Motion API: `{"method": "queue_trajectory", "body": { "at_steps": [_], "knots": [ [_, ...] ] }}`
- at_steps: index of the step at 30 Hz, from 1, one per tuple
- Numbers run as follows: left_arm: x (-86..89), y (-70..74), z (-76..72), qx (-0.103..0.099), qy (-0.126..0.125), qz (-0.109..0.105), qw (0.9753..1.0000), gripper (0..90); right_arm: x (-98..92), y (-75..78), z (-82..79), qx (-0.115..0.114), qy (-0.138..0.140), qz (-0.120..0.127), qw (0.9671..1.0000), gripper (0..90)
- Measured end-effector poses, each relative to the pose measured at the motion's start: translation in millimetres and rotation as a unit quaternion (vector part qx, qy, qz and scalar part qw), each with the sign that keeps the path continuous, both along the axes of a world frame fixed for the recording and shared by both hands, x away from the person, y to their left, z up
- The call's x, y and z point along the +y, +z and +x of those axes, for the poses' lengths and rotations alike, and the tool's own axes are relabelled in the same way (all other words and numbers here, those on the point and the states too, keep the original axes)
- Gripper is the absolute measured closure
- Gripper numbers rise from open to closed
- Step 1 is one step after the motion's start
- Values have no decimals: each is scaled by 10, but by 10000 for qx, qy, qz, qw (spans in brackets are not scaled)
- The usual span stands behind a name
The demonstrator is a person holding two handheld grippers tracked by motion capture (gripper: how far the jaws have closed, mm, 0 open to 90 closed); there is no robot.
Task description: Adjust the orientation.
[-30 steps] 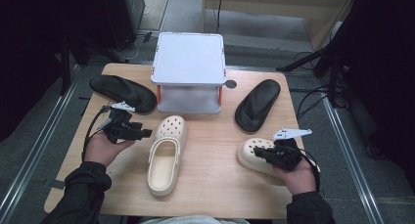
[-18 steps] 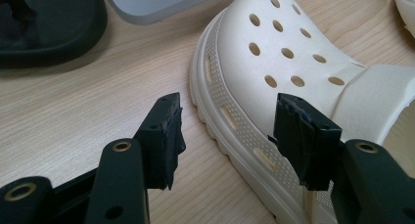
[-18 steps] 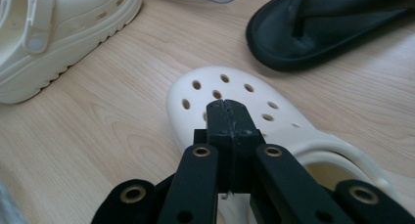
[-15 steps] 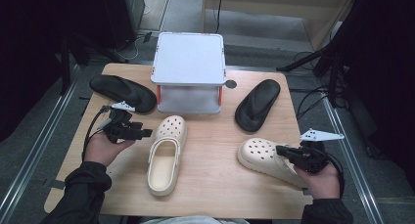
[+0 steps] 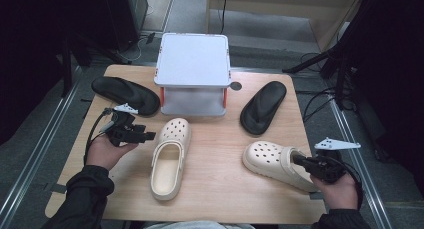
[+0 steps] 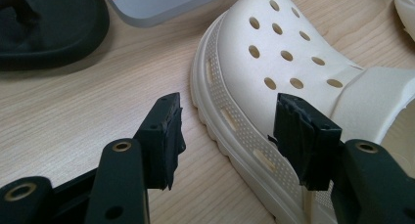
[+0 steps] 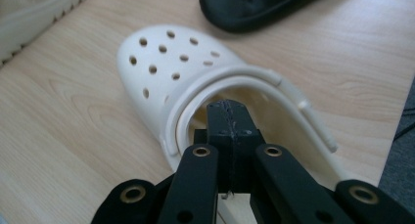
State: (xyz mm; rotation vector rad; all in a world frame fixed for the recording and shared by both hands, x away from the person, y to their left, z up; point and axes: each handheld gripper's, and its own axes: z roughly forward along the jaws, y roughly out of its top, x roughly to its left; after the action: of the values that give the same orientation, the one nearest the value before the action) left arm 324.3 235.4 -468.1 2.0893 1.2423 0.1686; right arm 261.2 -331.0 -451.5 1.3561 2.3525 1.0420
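At the right edge of the table (image 5: pixel 215 199), the right gripper (image 5: pixel 299 160) sits much as it did half a second ago, its jaws pressed together at the heel opening of the right cream clog (image 5: pixel 272 161), though what they pinch is hidden. The clog hasn't shifted. The left gripper (image 5: pixel 148 136) hasn't moved, jaws spread wide beside the left cream clog (image 5: pixel 170 159).
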Motion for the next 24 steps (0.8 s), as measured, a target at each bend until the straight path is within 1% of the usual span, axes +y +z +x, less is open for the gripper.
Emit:
{"method": "queue_trajectory", "body": {
  "at_steps": [2, 4, 5, 6, 11, 14, 16, 19, 24],
  "knots": [
    [0, 0, 0, -9, 1, 2, 10000, 445, 33, -31, -3, 67, 45, -125, 9999, 900],
    [-1, -2, 1, 1, 7, 6, 10000, 444, 72, -46, -4, 119, 115, -134, 9998, 900],
    [-2, -3, 1, 6, 8, 12, 10000, 444, 91, -48, -1, 68, 125, -200, 9997, 900],
    [-3, -4, 2, 4, 1, 16, 10000, 445, 102, -46, 1, 70, 112, -229, 9997, 900],
    [-4, -4, 5, 14, -16, 34, 10000, 444, 105, -41, 9, 170, -18, -137, 9998, 900],
    [-3, -2, 3, -5, 3, 4, 10000, 444, 154, -41, 11, 194, -11, -126, 9997, 900],
    [-3, -3, 3, 2, 15, 6, 10000, 444, 207, -44, 25, 210, -13, -97, 9997, 900],
    [-4, -2, 2, -4, 13, 1, 10000, 444, 296, -48, 48, 296, -18, 6, 9996, 900],
    [-7, -3, 4, -1, -3, 17, 10000, 444, 451, -54, 92, 324, 90, 62, 9994, 900]
  ]
}}
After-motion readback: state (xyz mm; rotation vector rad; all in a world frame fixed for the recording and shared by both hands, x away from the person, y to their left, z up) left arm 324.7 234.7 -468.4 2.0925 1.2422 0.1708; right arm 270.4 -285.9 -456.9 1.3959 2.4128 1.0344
